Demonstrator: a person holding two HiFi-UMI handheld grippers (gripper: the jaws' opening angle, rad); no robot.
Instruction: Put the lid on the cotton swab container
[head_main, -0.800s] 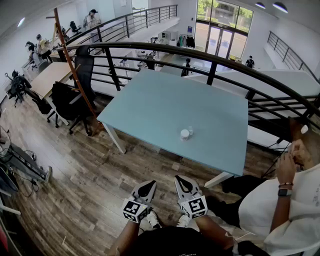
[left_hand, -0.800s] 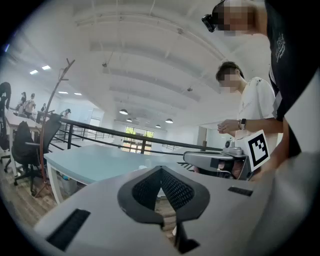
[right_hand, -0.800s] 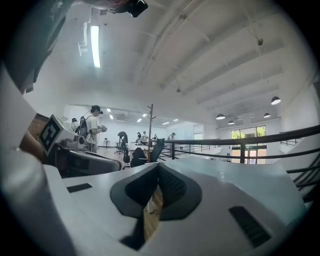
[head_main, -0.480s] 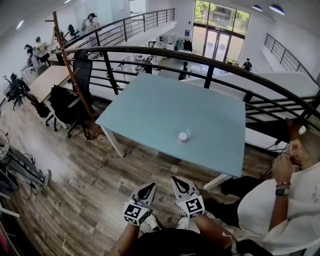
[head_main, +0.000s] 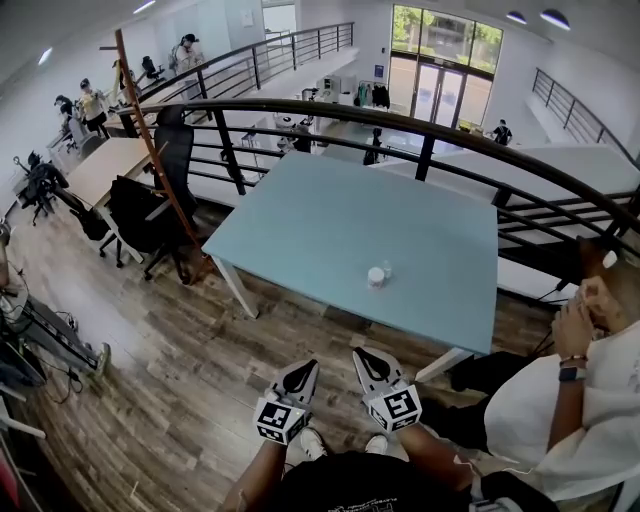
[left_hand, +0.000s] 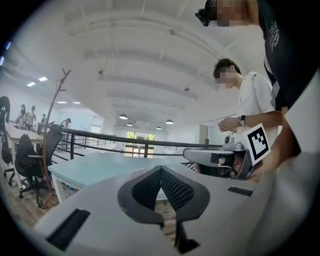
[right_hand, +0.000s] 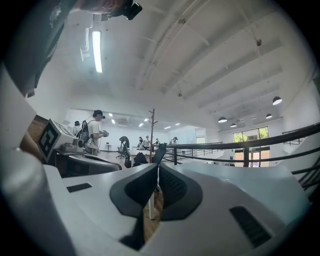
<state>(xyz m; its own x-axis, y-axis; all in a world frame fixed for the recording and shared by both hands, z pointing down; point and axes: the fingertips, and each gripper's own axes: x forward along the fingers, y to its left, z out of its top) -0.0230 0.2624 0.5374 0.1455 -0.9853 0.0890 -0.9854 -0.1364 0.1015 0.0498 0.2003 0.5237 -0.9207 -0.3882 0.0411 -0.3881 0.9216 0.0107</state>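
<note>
On the near right part of the pale blue table (head_main: 330, 220) stands a small white round cotton swab container (head_main: 375, 279), with a smaller clear piece (head_main: 387, 270) touching it on the right. They are too small to tell which is the lid. My left gripper (head_main: 303, 368) (left_hand: 161, 169) and right gripper (head_main: 362, 356) (right_hand: 158, 166) hang side by side low over the wooden floor, well short of the table's near edge. Both are shut with nothing between the jaws. Neither gripper view shows the container.
A person (head_main: 575, 400) sits at the right, close to the table's near right corner. A curved black railing (head_main: 420, 140) runs behind the table. Black office chairs (head_main: 140, 215) and a wooden ladder (head_main: 160, 170) stand to the left. Wooden floor (head_main: 180, 360) lies between me and the table.
The head view has shifted a little. Both grippers stay shut and low in front of my body, and the things on the table have not moved.
</note>
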